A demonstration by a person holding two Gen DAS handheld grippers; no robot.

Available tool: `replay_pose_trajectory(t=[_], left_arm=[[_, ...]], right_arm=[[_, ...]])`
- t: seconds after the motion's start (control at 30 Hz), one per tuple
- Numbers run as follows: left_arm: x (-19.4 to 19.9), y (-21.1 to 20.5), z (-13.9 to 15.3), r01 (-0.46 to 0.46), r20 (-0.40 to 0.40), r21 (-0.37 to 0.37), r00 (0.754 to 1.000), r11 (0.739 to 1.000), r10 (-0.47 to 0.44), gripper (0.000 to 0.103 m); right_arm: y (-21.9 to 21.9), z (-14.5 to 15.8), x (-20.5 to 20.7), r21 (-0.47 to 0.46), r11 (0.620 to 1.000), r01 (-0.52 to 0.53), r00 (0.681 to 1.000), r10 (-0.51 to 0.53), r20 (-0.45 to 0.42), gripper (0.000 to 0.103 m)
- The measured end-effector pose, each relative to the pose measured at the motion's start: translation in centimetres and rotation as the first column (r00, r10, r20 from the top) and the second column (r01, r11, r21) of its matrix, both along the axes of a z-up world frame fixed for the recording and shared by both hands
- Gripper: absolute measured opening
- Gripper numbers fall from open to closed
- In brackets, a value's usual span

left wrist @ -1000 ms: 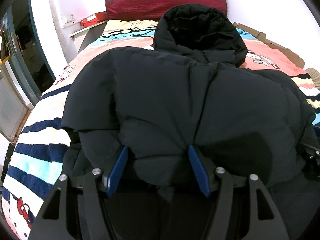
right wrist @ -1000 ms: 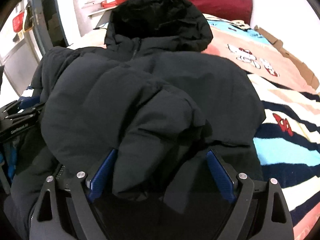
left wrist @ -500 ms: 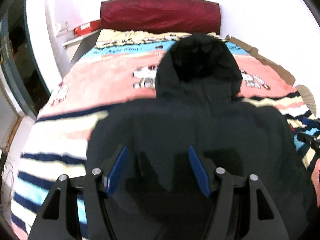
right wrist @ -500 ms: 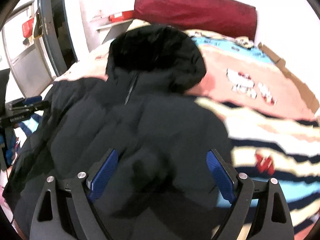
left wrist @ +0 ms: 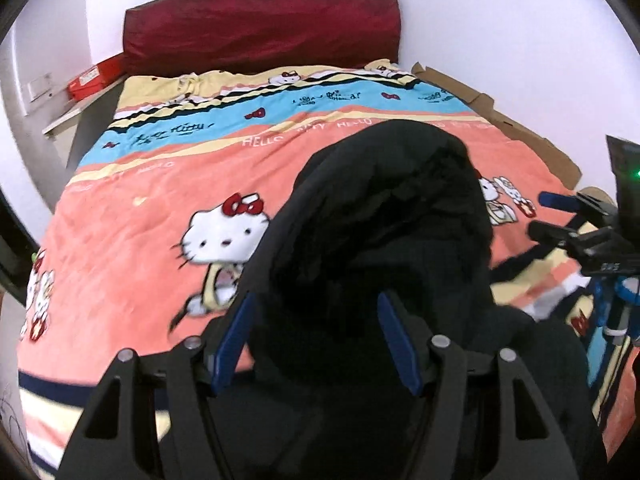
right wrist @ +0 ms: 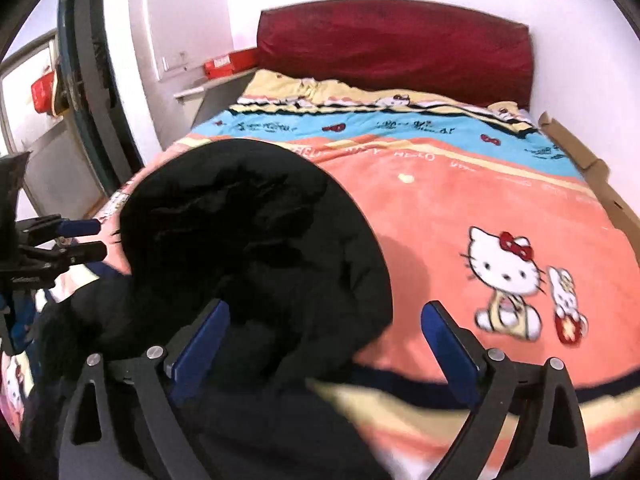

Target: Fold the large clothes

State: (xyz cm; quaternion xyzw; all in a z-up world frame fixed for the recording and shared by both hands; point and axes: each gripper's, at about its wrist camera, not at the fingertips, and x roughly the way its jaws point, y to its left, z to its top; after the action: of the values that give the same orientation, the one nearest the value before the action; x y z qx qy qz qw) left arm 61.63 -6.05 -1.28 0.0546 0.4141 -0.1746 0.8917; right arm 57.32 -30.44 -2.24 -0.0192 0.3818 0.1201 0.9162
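A black puffer jacket lies on the bed, and its hood point(left wrist: 384, 216) rises just ahead of my left gripper point(left wrist: 316, 304). Dark padded fabric fills the gap from one blue pad to the other, so that gripper is shut on the jacket. In the right wrist view the hood point(right wrist: 248, 232) bulges at the left. My right gripper point(right wrist: 326, 312) has its jaws opening: the jacket only rests against the left pad point(right wrist: 200, 340), and the right pad point(right wrist: 448, 352) stands free over the blanket. Each gripper shows at the edge of the other's view.
A Hello Kitty blanket point(left wrist: 160, 208) in pink, blue and yellow covers the bed up to the dark red headboard point(left wrist: 260, 24). Cardboard point(left wrist: 500, 120) lines the bed's right side. A red box point(left wrist: 92, 80) sits on a shelf at the left, near a doorway point(right wrist: 80, 92).
Both grippers travelled forward and upward over the jacket towards the headboard, so the hood is now close in front. The right jaws widened and the fabric slipped off the right pad.
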Motion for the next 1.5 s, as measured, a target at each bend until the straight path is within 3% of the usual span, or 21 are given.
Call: replay_pose_trajectory(t=[0.23, 0.4, 0.47, 0.53, 0.57, 0.63, 0.8, 1.0, 1.27, 1.5], left_arm=[[4.6, -2.2, -2.6, 0.018, 0.023, 0.044, 1.0, 0.999, -0.019, 0.062], [5.7, -2.2, -3.7, 0.007, 0.023, 0.011, 1.0, 1.0, -0.008, 0.062], [5.9, -1.9, -4.2, 0.003, 0.011, -0.011, 1.0, 1.0, -0.003, 0.061], [5.9, -1.6, -4.5, 0.0, 0.01, -0.017, 1.0, 1.0, 0.0, 0.057], [5.8, -1.4, -4.6, -0.004, 0.009, -0.015, 1.0, 1.0, 0.004, 0.051], [5.9, -0.7, -4.8, -0.022, -0.015, -0.046, 1.0, 0.999, 0.021, 0.016], [3.9, 0.9, -3.7, -0.066, -0.002, -0.072, 0.998, 0.995, 0.066, 0.008], [-2.4, 3.2, -0.2, -0.08, 0.022, -0.13, 0.996, 0.988, 0.084, 0.007], [-18.0, 8.7, 3.4, -0.045, 0.058, -0.205, 0.997, 0.978, 0.058, 0.006], [-29.3, 10.6, 2.8, 0.015, 0.076, -0.202, 0.997, 0.979, 0.0, 0.004]], right_arm=[[0.9, -3.4, 6.5, -0.033, 0.999, 0.003, 1.0, -0.002, 0.02, 0.097], [2.4, -5.4, 9.0, -0.055, 0.998, -0.015, 1.0, 0.015, -0.001, 0.095], [2.9, -6.1, 9.5, -0.049, 0.999, -0.01, 1.0, 0.009, -0.026, 0.077], [3.2, -6.7, 9.9, -0.05, 0.999, -0.001, 0.999, -0.002, -0.047, 0.037], [3.1, -6.9, 9.8, -0.039, 0.999, 0.004, 0.998, -0.006, -0.055, 0.028], [2.7, -6.7, 9.3, -0.002, 1.0, 0.004, 0.999, -0.005, -0.054, 0.016], [3.0, -4.8, 6.7, 0.045, 0.999, -0.027, 0.999, 0.028, -0.033, 0.011], [4.6, 0.3, -0.7, 0.043, 0.993, -0.108, 0.994, 0.108, 0.014, 0.009], [6.9, 5.8, -16.8, 0.053, 0.973, -0.227, 0.97, 0.221, 0.098, 0.009], [8.3, 5.8, -29.0, 0.025, 0.954, -0.298, 0.951, 0.294, 0.09, 0.009]])
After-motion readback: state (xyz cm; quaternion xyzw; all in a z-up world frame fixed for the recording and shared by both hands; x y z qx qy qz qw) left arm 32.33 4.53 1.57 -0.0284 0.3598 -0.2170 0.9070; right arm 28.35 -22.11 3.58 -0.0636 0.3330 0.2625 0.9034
